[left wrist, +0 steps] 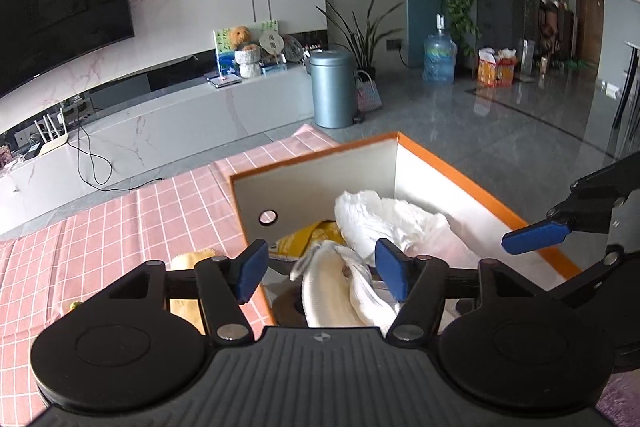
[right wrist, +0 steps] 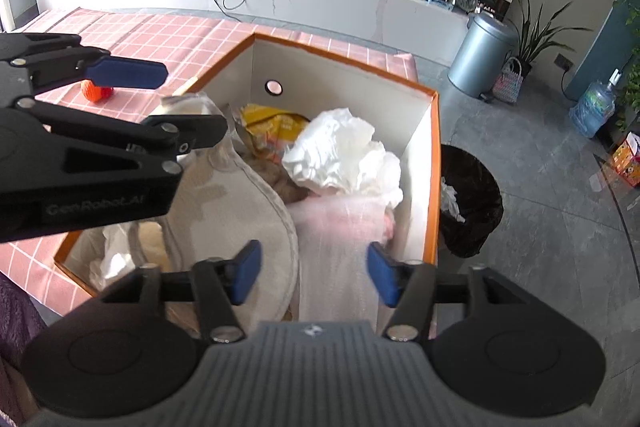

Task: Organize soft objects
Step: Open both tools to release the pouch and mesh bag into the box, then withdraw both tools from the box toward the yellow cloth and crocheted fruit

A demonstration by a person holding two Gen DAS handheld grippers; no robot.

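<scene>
An orange-rimmed white box [left wrist: 472, 187] [right wrist: 348, 61] stands on the pink checked tablecloth. Inside lie a crumpled white cloth [left wrist: 384, 215] [right wrist: 340, 155], a yellow packet [left wrist: 304, 239] [right wrist: 272, 123], a beige padded cloth [left wrist: 332, 287] [right wrist: 228, 203] and a pale pink piece [right wrist: 336, 247]. My left gripper [left wrist: 320, 273] is open, hanging over the box's near-left part, above the beige cloth. My right gripper [right wrist: 314, 273] is open above the box's near side, over the pink piece and the beige cloth. Each gripper shows in the other's view: the right [left wrist: 536, 235], the left [right wrist: 128, 75].
A small orange soft toy [right wrist: 96, 91] lies on the tablecloth [right wrist: 152, 39] left of the box. A yellow cloth [left wrist: 192, 259] lies beside the box. On the floor stand a black bin [right wrist: 472, 195], a grey bin [left wrist: 332, 87] and a water jug [left wrist: 440, 59].
</scene>
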